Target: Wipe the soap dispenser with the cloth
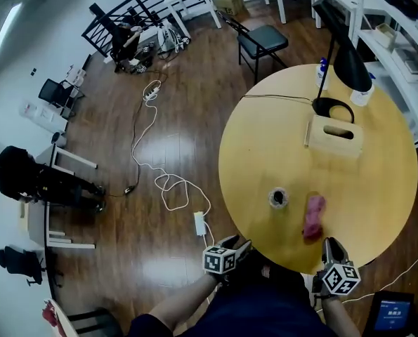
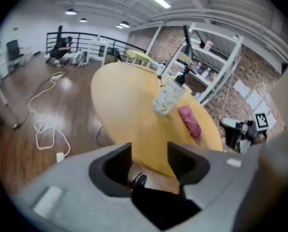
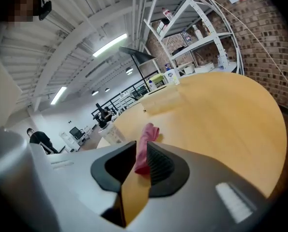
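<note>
Cloth (image 1: 314, 216) lay at the soap dispenser's (image 1: 278, 198) four o'clock. Left gripper (image 1: 237, 244) and right gripper (image 1: 331, 243), jaws apart and empty, hung at the table's (image 1: 265, 118) six o'clock edge: either before cloth pickup or after wiping.

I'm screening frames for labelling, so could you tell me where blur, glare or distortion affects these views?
Head view: fisheye curving, glare on the floor; left gripper view: blurred, soap dispenser soft; right gripper view: sharper, cloth clear, corners dark.
</note>
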A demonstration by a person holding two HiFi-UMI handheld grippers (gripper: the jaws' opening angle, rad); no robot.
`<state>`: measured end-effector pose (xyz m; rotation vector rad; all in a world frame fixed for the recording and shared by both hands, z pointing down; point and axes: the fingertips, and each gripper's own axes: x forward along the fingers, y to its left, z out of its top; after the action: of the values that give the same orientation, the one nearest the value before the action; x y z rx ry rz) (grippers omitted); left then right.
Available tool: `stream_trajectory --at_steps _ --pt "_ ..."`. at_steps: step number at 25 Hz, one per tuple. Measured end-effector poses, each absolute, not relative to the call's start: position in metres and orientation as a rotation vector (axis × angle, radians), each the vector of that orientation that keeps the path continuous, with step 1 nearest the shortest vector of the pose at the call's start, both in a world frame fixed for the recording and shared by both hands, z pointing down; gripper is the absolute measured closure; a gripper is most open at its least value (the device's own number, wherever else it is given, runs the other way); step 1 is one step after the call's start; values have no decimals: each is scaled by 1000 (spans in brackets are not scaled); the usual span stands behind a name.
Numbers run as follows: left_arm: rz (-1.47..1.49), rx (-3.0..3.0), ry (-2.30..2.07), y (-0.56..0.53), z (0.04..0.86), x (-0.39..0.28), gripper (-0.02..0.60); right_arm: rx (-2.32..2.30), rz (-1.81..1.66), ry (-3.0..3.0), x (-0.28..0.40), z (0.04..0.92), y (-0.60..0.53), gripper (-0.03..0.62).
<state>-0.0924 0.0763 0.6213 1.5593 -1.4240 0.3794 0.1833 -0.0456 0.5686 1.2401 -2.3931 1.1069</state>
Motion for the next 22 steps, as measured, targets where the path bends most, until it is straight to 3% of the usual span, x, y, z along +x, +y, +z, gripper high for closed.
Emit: stream_trajectory --at_steps 5,7,14,22 --pt "374 1580 -1381 122 615 -67 520 1186 1182 -2379 168 573 9 566" --pt "382 1693 -1312 118 608 -43 557 1183 1181 -2371 160 576 28 572" --pt "297 2104 -1293 122 568 -31 566 1238 1094 -2424 134 541 94 583" --pt "227 2367 -1268 204 493 -45 566 1270 981 -2553 94 464 159 583"
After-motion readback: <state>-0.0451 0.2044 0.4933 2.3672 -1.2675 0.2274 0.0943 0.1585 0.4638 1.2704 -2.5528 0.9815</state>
